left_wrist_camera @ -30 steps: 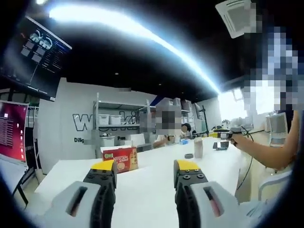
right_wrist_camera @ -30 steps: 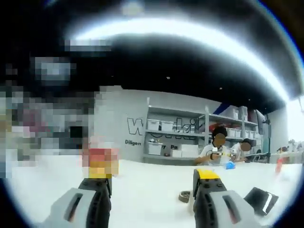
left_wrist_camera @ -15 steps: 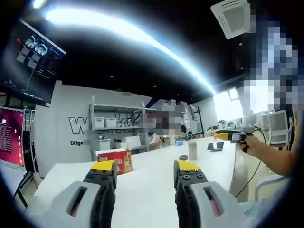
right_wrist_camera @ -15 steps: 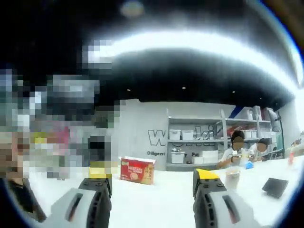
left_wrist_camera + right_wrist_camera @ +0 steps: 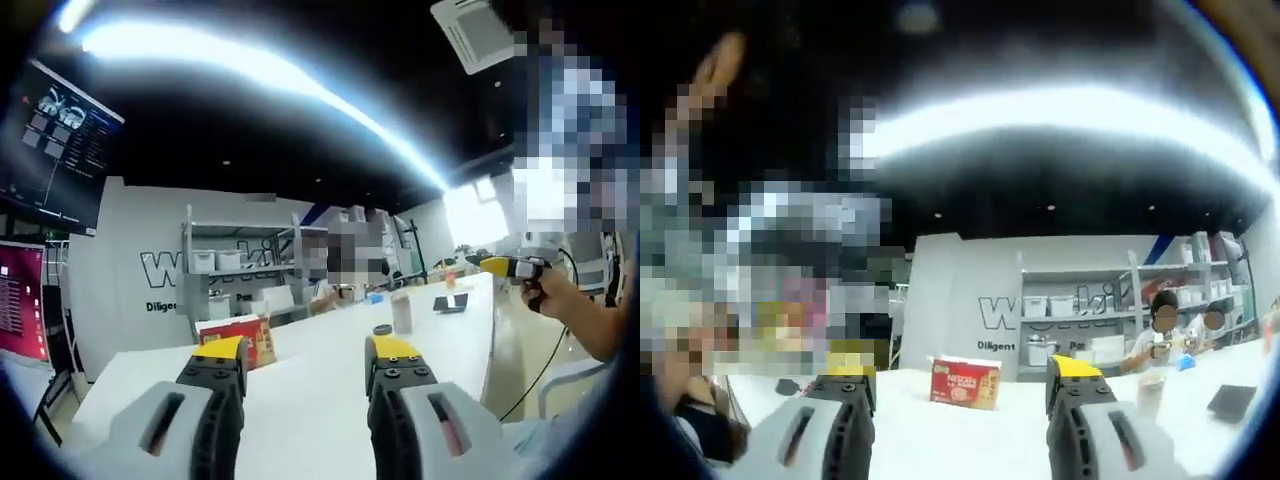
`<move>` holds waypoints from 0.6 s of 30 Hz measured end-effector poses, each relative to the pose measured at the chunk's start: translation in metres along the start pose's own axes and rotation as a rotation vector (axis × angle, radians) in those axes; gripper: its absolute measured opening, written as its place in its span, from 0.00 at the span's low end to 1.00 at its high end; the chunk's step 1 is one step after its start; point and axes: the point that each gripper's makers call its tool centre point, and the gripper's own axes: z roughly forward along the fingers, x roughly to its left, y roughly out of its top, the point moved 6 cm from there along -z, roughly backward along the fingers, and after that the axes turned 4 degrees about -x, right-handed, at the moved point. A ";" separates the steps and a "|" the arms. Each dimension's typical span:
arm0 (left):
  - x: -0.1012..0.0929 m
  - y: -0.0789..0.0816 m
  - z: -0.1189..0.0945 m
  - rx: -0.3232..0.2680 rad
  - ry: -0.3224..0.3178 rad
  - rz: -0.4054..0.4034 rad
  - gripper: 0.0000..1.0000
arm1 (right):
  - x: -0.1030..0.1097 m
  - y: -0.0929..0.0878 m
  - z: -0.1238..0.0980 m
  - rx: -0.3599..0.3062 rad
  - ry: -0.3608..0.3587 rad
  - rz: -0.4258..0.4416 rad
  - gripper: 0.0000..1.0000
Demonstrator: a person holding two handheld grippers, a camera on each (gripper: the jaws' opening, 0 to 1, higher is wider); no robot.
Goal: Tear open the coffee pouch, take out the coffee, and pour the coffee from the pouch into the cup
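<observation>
The long white table point(image 5: 300, 390) runs out ahead of me, and I read it as the place where this whole job is meant to happen, since everything I need sits on its top. I hold both tools raised and level above it, looking along it rather than down, which suits a survey before any reach.

My left gripper point(image 5: 305, 370) rises from the bottom of the left gripper view with its jaws well apart and nothing between them, just bare table showing through the gap. My right gripper point(image 5: 960, 385) stands the same way in the right gripper view: jaws spread wide, holding nothing. I judge that both are parted like this so that either can close on the pouch once I get to it.

The red coffee box point(image 5: 238, 336) stands upright on the table beyond my left jaw tip, near the far edge; in the right gripper view it sits between the two jaw tips, further off. I take it that the pouches are inside it, though I cannot see one, so nothing is torn or poured yet.

The pale cup point(image 5: 402, 312) stands upright further along the table to the right, well apart from the box, left free for pouring. Just beside it lies a small dark round thing point(image 5: 383, 329), perhaps a lid; I cannot tell. A flat dark object point(image 5: 450, 303) lies beyond.
</observation>
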 end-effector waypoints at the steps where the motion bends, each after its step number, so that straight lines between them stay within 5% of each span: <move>1: -0.002 0.000 0.001 0.000 -0.004 0.003 0.50 | -0.001 0.005 -0.001 -0.016 -0.007 -0.005 0.69; 7: -0.010 -0.008 0.000 0.024 -0.012 0.004 0.50 | 0.001 0.012 -0.007 -0.023 -0.013 -0.054 0.69; 18: -0.022 -0.013 -0.039 0.047 0.038 -0.050 0.51 | -0.005 -0.023 -0.027 0.046 -0.031 -0.016 0.69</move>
